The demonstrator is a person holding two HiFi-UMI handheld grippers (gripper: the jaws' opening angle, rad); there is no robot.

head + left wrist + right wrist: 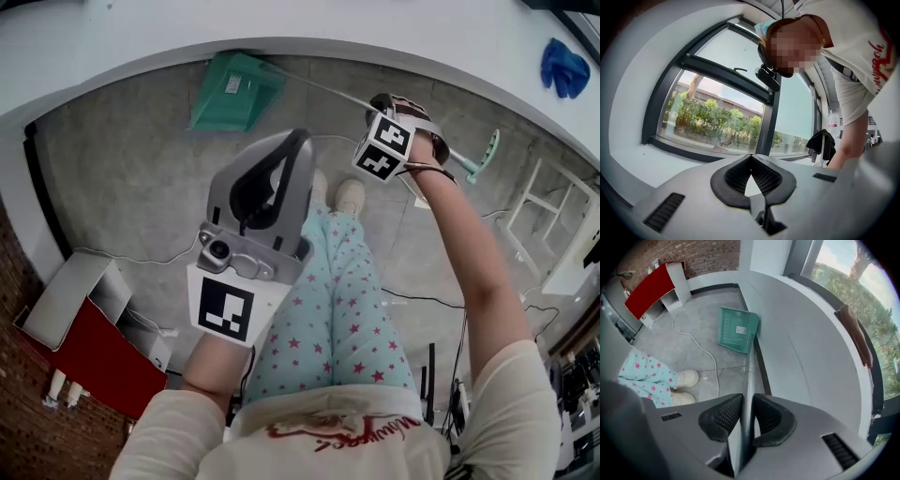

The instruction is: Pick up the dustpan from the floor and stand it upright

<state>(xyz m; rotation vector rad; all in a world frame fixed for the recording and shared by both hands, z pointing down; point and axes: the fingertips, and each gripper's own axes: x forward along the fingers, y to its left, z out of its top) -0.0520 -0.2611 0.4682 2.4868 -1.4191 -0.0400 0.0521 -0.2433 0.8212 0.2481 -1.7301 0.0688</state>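
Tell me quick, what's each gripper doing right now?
Left gripper: closed, nothing in it.
Right gripper: closed on the dustpan handle.

The plain grey concrete floor (122,178) has a teal plastic dustpan (234,92) with its scoop down on it, right at the foot of the curved white wall (94,47). A thin white cable (700,348) snakes across nearby. There's also a red-and-white open cabinet (89,342) over by the brick side, well apart from a pair of white shoes (337,195).
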